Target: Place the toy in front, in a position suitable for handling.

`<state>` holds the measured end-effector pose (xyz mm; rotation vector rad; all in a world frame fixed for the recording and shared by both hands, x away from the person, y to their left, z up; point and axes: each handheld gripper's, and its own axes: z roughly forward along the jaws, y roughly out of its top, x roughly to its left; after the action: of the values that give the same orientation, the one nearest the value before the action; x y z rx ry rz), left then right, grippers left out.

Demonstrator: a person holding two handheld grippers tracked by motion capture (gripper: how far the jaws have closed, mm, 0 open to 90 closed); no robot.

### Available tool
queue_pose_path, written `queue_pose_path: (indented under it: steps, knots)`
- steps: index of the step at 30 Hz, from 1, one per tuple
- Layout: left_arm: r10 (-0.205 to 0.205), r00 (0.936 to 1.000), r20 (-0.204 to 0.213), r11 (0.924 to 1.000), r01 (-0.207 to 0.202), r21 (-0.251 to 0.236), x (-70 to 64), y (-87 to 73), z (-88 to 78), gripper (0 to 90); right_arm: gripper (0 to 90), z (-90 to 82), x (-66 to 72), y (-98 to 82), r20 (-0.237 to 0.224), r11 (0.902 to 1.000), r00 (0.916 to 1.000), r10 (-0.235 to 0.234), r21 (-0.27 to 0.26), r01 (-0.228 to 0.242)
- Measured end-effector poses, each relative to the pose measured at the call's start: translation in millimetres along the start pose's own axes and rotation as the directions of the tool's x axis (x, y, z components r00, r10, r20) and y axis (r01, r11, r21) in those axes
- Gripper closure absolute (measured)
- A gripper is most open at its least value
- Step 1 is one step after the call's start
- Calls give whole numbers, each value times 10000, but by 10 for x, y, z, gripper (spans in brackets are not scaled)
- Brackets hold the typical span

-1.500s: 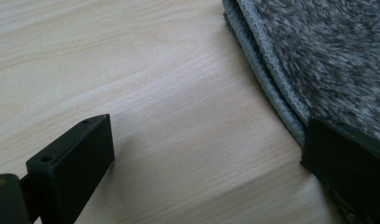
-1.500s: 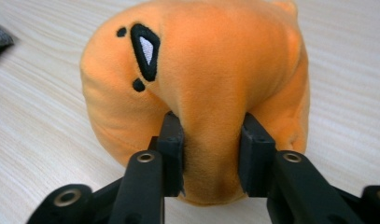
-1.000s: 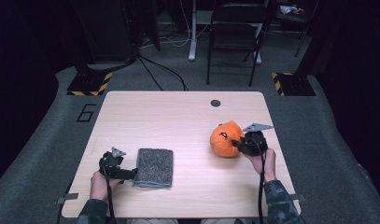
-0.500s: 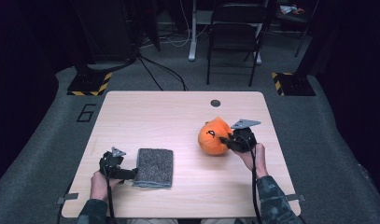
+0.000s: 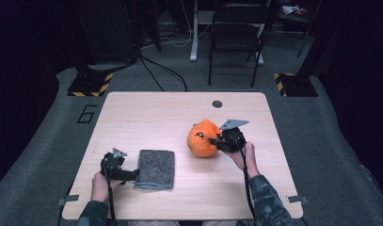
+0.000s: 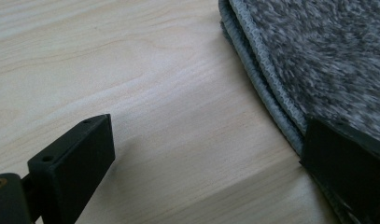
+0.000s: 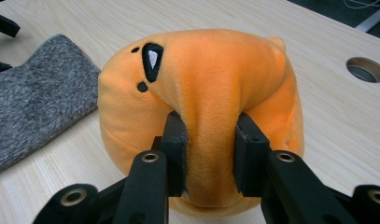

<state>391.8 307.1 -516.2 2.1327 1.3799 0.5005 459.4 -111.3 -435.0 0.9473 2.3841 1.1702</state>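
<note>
An orange plush toy (image 5: 202,139) with a black-and-white eye patch is right of the table's middle. My right gripper (image 5: 220,141) holds it from the right side. In the right gripper view the toy (image 7: 211,70) bulges around the right gripper (image 7: 210,149), whose jaws pinch a fold of its fabric. A folded grey cloth (image 5: 156,168) lies flat at the front left. My left gripper (image 5: 134,173) rests at the cloth's left edge. In the left gripper view the left gripper (image 6: 206,154) stands open, one jaw on bare wood, the other at the cloth's (image 6: 327,56) hem.
The light wooden table (image 5: 147,117) has a round cable hole (image 5: 217,104) near its far edge. A folding chair (image 5: 236,28) and cables stand on the carpet beyond the table. The grey cloth (image 7: 33,93) lies left of the toy in the right gripper view.
My right gripper has carried the orange plush toy leftward, toward the table's middle. The left gripper and the cloth have stayed put.
</note>
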Motion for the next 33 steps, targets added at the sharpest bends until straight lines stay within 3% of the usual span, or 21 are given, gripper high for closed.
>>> queue_pose_path:
  steps: [12, 17, 21, 24, 25, 27, 28, 33]
  knots:
    - [9, 10000, 94, 10000, -9, -14, -3, 2, 1, 25, 692, 167, 93, 70, -322, 9999, 9994, -99, 44, 100]
    - [-48, 9998, 187, 9999, 50, -99, -2, 3, -8, 25, 678, 315, 89, 26, -355, 9991, 9993, -117, 395, 131]
    - [-35, 9998, 214, 9999, 38, -155, -1, 5, -15, 25, 646, 344, 61, -10, -389, 9994, 9992, -13, 332, 26]
    - [-12, 9996, 287, 9999, 17, -172, -12, 14, -20, 25, 492, 347, 41, -19, -327, 9991, 9993, 155, 402, -142]
    - [20, 9995, 323, 9996, -11, -285, -19, 19, -25, 24, 372, 331, 29, -21, -295, 9991, 9993, 215, 373, -204]
    - [-21, 9996, 298, 9995, 31, -327, -29, 24, -30, 23, 328, 316, 28, -22, -281, 9989, 9991, 306, 375, -295]
    - [-4, 9994, 350, 9994, 16, -342, -32, 31, -43, 20, 236, 252, 19, -24, -303, 9993, 9990, 330, 189, -325]
    - [-14, 9991, 427, 9989, 34, -459, -53, 47, -59, 8, 153, 119, 2, -43, -32, 9995, 9997, 250, 197, -250]
